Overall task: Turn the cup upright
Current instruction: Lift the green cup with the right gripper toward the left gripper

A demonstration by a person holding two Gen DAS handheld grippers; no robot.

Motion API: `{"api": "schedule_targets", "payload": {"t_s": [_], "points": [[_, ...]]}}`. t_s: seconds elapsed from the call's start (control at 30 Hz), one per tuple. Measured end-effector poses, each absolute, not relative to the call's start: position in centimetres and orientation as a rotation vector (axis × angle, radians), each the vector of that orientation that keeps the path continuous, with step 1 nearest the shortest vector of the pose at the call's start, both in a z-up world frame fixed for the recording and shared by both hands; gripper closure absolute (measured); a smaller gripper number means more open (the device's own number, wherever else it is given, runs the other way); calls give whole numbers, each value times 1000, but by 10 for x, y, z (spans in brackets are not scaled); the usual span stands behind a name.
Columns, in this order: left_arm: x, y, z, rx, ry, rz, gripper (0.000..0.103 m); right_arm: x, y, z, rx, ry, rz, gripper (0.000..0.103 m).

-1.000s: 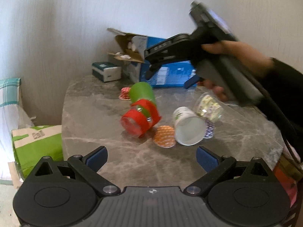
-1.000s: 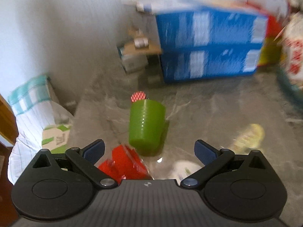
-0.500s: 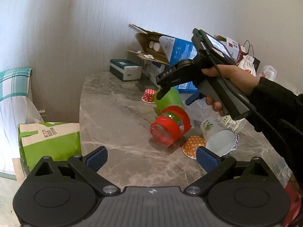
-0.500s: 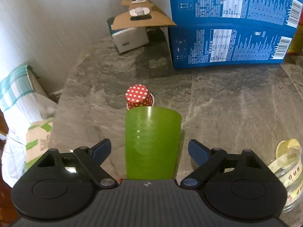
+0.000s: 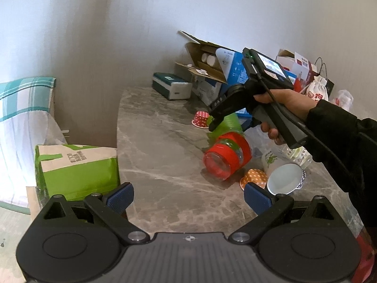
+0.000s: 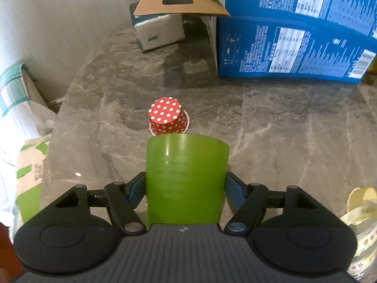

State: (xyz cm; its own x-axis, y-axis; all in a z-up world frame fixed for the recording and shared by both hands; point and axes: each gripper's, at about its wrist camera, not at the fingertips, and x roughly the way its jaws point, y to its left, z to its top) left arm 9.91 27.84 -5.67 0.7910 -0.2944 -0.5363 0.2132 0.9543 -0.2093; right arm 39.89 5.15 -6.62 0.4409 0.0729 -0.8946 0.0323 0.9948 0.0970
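A green plastic cup (image 6: 186, 179) lies on its side on the grey marble table (image 6: 282, 129). My right gripper (image 6: 185, 186) is shut on it, one blue pad against each side. In the left wrist view the right gripper (image 5: 220, 123) reaches down onto the green cup (image 5: 227, 123), which lies behind a red-banded clear cup (image 5: 225, 158) also on its side. My left gripper (image 5: 188, 197) is open and empty, held back over the table's near edge.
A red polka-dot paper cup (image 6: 168, 116) stands upside down just beyond the green cup. An orange dotted cup (image 5: 254, 179), a white paper cup (image 5: 282, 176), and a clear cup lie nearby. Blue boxes (image 6: 294, 35) and cartons line the back. A green bag (image 5: 75, 167) sits off the table's left.
My right gripper came down over the green cup and closed its fingers on the cup's sides. The left gripper drew back and to the left, staying open.
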Motion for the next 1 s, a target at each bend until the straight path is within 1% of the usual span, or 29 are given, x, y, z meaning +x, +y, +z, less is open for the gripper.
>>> {"api": "schedule_targets", "payload": {"t_s": [0.13, 0.3, 0.47, 0.57, 0.67, 0.8, 0.87, 1.0], "points": [[90, 282, -51, -137, 588, -257, 2, 393, 52, -47, 86, 1029, 1, 32], [75, 290, -41, -152, 549, -255, 2, 359, 44, 10, 94, 910, -15, 32], [54, 294, -34, -154, 517, -284, 2, 279, 44, 72, 36, 801, 19, 32], [36, 300, -30, -161, 502, -296, 2, 214, 46, 93, -7, 787, 45, 32], [20, 307, -27, -175, 494, -301, 2, 152, 47, 88, -11, 808, 48, 32], [6, 313, -29, -185, 512, -299, 2, 94, 45, 52, 59, 854, 55, 32], [2, 314, -32, -180, 528, -297, 2, 81, 39, 32, 140, 880, 72, 32], [-3, 315, -37, -173, 563, -306, 2, 87, 30, -8, 253, 946, 72, 32]]}}
